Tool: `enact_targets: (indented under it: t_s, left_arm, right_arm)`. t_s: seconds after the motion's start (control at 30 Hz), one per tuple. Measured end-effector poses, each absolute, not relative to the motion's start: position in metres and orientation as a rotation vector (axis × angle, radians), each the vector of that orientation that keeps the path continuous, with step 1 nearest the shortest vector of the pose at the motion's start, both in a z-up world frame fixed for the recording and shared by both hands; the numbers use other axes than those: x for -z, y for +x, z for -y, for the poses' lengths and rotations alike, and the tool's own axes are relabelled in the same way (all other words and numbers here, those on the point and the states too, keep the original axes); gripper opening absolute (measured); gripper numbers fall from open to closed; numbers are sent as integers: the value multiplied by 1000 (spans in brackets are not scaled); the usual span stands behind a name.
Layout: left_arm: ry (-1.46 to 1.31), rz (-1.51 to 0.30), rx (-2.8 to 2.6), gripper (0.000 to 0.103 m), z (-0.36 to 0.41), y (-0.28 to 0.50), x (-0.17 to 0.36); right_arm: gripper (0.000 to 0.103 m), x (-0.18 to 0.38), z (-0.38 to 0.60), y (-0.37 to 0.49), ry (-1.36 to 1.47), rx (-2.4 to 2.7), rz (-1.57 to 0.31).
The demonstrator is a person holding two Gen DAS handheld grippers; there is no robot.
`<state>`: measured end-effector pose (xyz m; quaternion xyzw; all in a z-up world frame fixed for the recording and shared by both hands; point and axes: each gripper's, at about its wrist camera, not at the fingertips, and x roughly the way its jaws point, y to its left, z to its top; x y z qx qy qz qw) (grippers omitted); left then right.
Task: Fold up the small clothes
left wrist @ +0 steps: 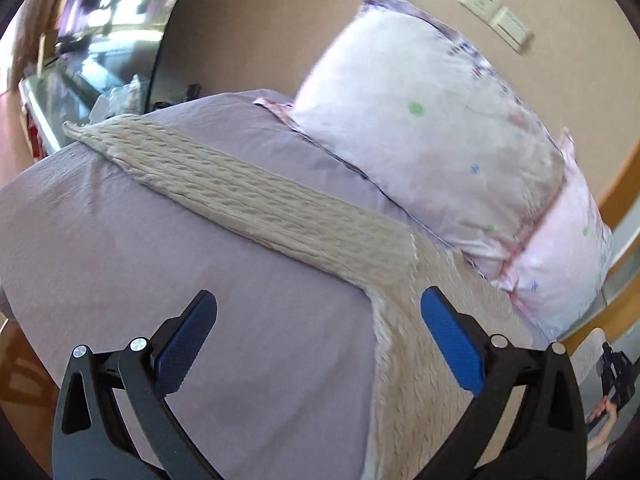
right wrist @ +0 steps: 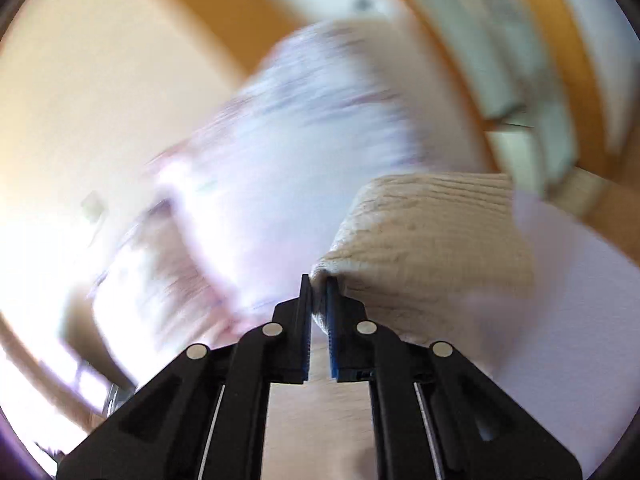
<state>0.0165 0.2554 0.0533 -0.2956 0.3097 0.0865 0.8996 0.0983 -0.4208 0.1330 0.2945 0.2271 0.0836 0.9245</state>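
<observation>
We hold the left gripper above the bed with its blue-padded fingers spread wide and nothing between them; below it lies the beige knit sweater, flat on the lilac bedsheet, with one long sleeve running away across the bed toward the far left corner and the body of the garment passing under the right-hand finger toward the lower edge of the view; beyond the sweater two pale floral pillows lean against the tan wall, just beside the garment's far edge, and a cream switch plate sits on the wall above them; at the upper left a dark-framed glass surface shows reflections, too blurred for us to read. In the right wrist view our right gripper has its fingers clenched on a fold of the sweater, a thin edge of the knit pinched between the pads and the rest bunching up to the right of the tips, over the sheet; the pillows and everything else behind are smeared by motion blur, so we cannot tell how high the cloth is lifted.
</observation>
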Motion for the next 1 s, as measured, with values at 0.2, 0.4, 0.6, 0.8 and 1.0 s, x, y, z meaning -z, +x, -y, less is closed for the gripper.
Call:
enact_targets:
  t_s: [0.2, 0.4, 0.6, 0.8, 1.0]
  left_arm:
    - [-685, -639, -203, 102, -316, 37, -49]
    - [-821, -689, -237, 102, -367, 50, -25]
    - [-1071, -616, -258, 100, -412, 42, -7]
    - [-1151, -568, -354, 79, -445, 49, -1]
    - [-1173, -627, -452, 9, -464, 62, 7]
  right_arm:
    - [66, -109, 194, 111, 429, -770, -778]
    - [87, -104, 193, 78, 390, -753, -710]
    - [88, -104, 281, 69, 471, -598, -695]
    - [91, -94, 319, 63, 552, -550, -670]
    - [91, -78, 338, 55, 587, -523, -683]
